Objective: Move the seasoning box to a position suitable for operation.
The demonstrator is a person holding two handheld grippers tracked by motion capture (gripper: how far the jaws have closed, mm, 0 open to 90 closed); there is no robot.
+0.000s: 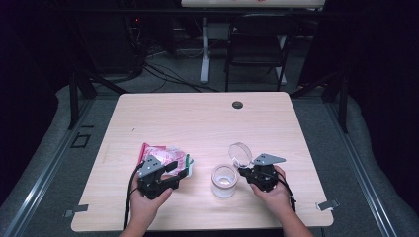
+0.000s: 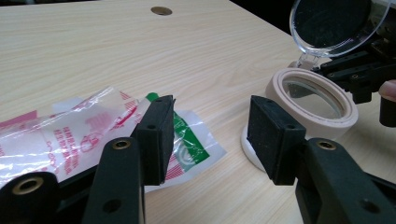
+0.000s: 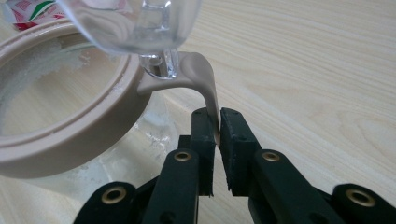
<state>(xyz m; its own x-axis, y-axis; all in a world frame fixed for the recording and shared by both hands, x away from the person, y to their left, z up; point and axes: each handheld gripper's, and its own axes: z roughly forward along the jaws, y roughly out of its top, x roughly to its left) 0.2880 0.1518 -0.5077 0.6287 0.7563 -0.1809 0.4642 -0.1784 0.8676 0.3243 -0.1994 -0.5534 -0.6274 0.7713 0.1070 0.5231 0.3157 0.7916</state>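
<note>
A clear jar with a beige collar stands near the table's front edge, and its round clear lid is flipped up on its hinge. A thin beige tab hangs from the collar, and my right gripper is shut on it from the jar's right side. A crinkled clear packet with red and green print lies to the left of the jar. My left gripper stands open over the packet's near end, one pad above the plastic, with bare table between the jaws.
The pale wooden table has a dark cable hole near its far edge. A folding chair and a desk leg stand on the floor beyond it. In the left gripper view the jar sits just right of my jaws.
</note>
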